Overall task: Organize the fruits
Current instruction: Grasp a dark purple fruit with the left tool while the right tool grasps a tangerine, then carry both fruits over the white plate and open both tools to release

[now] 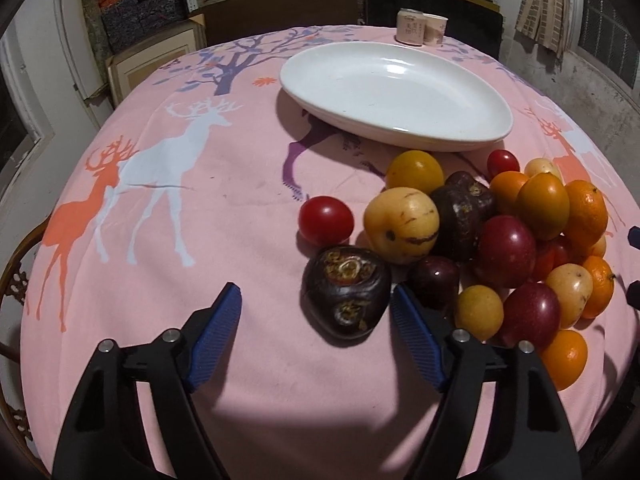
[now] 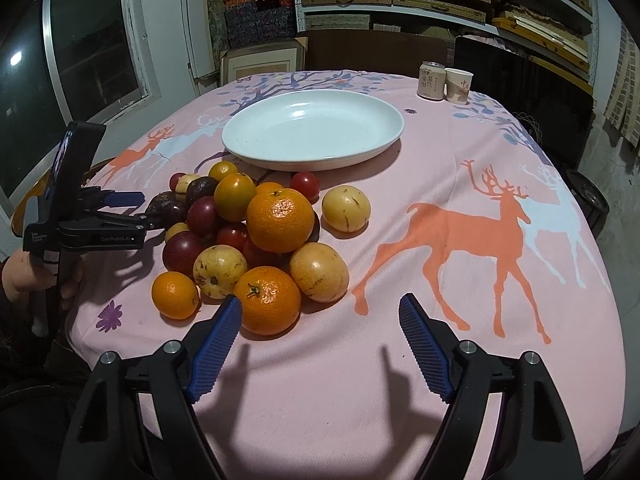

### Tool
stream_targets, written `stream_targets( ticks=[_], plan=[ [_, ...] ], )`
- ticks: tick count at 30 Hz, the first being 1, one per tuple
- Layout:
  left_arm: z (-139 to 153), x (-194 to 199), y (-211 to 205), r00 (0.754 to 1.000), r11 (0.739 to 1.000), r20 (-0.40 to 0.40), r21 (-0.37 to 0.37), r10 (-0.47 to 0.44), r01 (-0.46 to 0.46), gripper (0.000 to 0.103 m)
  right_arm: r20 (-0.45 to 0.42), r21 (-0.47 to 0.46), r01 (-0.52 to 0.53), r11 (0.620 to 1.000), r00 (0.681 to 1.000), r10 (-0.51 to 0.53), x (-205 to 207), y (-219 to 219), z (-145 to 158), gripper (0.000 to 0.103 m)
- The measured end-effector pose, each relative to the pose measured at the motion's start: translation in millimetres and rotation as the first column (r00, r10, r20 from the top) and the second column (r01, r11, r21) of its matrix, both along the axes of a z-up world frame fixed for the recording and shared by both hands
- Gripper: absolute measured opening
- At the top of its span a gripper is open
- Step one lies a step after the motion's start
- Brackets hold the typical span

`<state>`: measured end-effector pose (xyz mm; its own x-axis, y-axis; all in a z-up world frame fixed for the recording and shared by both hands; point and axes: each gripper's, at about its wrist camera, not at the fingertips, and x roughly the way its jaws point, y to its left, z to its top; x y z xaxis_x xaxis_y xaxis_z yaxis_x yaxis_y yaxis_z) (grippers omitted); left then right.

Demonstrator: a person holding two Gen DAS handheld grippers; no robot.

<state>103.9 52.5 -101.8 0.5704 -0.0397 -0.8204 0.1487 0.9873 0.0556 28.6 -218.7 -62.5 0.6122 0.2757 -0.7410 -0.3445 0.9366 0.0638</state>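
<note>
Flanking dark fruit (image 1: 346, 292) — bare tablecloth (image 1: 256, 216) leftward

Both tools are built alike: the left gripper (image 1: 316, 300) and right gripper (image 2: 320, 312) have glossy black plastic arms with triangular cut-outs, round silver screws (image 2: 466, 346) at the joints, and blue ribbed pads (image 2: 216, 348) lining the fingers. At the left edge of the right view, a hand (image 2: 24, 280) in a dark sleeve (image 2: 20, 344) shows beside small white lettering (image 2: 114, 239).
</note>
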Motion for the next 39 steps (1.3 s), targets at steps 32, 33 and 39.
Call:
stream_targets(
  ticks=[32, 33, 39],
  plan=[
    [19.0, -48.6, -2.9, 0.994, 0.991, 0.091, -0.115, -0.063, 0.074, 0.041, -0.078, 0.085, -0.129, 0.988, 0.988, 0.136, 7.5, 19.6, -14.9, 0.043],
    [23.1, -49.6, -3.7, 0.993, 0.990, 0.098, -0.116, -0.069, 0.081, 0.041, -0.070, 0.101, -0.132, 0.986, 0.988, 0.139, 6.3, 16.8, -10.3, 0.043],
    [49.9, -36.4, -11.1, 0.985, 0.986, 0.138, -0.114, -0.103, 0.119, 0.041, 0.013, 0.157, -0.091, 0.983, 0.996, 0.090, 22.6, -4.8, 25.3, 0.043]
  ],
)
